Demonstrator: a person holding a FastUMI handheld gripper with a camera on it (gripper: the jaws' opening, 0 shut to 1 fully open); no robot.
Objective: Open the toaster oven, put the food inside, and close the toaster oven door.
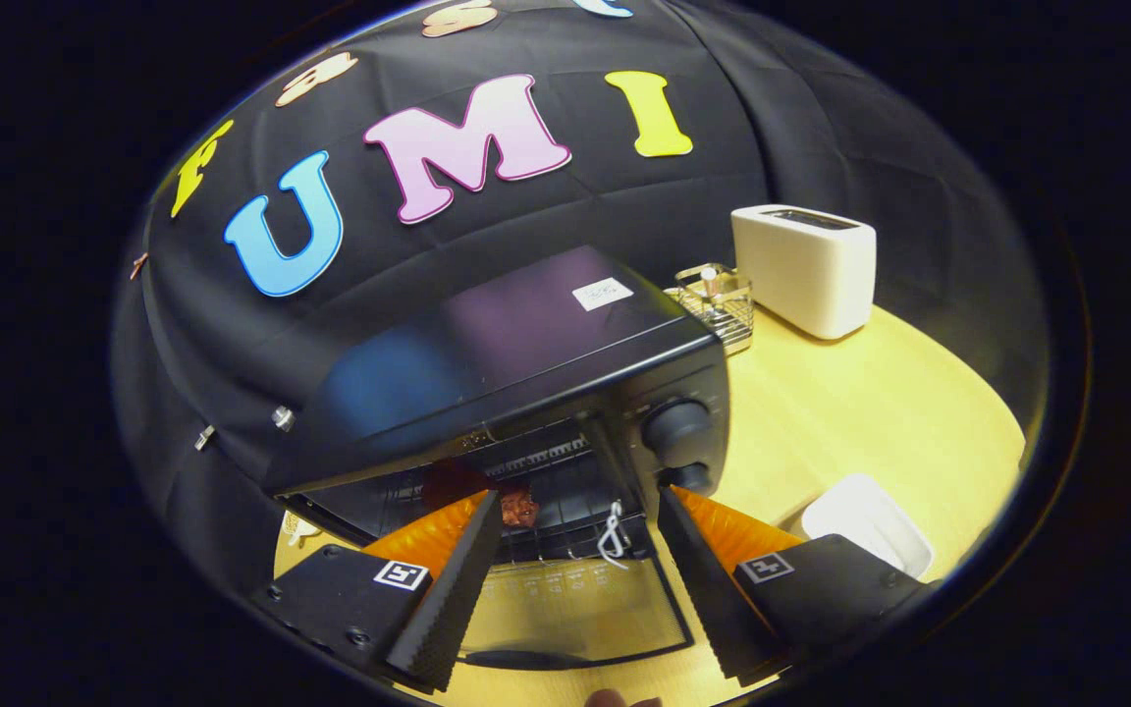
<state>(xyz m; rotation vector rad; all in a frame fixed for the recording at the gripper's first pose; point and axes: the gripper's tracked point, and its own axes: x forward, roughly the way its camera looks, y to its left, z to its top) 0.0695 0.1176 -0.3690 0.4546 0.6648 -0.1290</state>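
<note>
Your gripper (pixel 575 535) has its jaws spread wide, nothing between them but air, both fingers angled toward the open mouth of the toaster oven (pixel 526 383). The oven is black, boxy, glossy on top, sitting on the wooden surface (pixel 850 412) just ahead of the fingers and against the booth's black cloth wall. Its glass door (pixel 575 609) is dropped flat toward you, lying under and between the fingers, with pale print on the glass too small to read. Inside, a wire rack (pixel 565 491) shows, and a reddish-brown piece of food (pixel 518 509) rests on it near the tip of your left finger; whether finger and food touch, you cannot tell. A small white tie or loop (pixel 613 535) hangs at the door's hinge edge. On the oven's top there is a white sticker (pixel 602 293), writing illegible. Two dark knobs (pixel 678 430) stack on the oven's right front panel. Right of the oven: a small wire basket (pixel 718 309), then a white slot toaster (pixel 806 267) beside it. Nearer you, beyond the right finger, a white tray (pixel 865 525) lies on the surface.
</note>
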